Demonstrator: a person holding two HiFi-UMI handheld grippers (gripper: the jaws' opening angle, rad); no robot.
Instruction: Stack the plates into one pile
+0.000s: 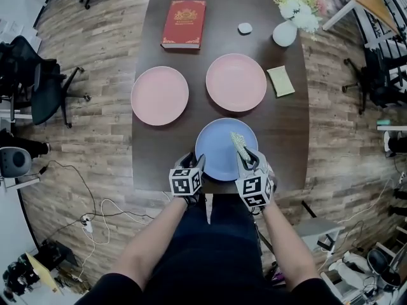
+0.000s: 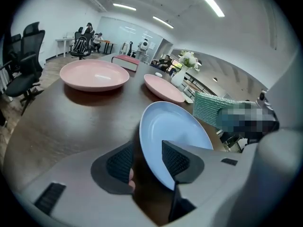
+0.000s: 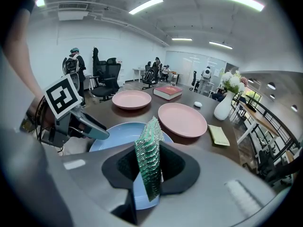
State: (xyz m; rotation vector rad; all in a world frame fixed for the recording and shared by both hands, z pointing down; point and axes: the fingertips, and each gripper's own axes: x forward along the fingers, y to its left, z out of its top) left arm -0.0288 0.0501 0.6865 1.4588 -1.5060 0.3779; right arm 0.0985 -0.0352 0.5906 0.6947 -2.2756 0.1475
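Lying at the near edge of the table, the blue plate is apart from the left pink plate and right pink plate: nothing is stacked yet. The left gripper straddles its rim, jaws spread; the right gripper pinches a green sponge.

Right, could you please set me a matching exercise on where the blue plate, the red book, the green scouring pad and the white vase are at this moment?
1. blue plate
2. red book
3. green scouring pad
4. white vase

A. far side of the table, left of centre
B. clamped in the right gripper
C. far side, near the right edge
D. near edge, rim between the open jaws of the left gripper

Pairs: 1-D, 2-A, 3-B, 4-C.
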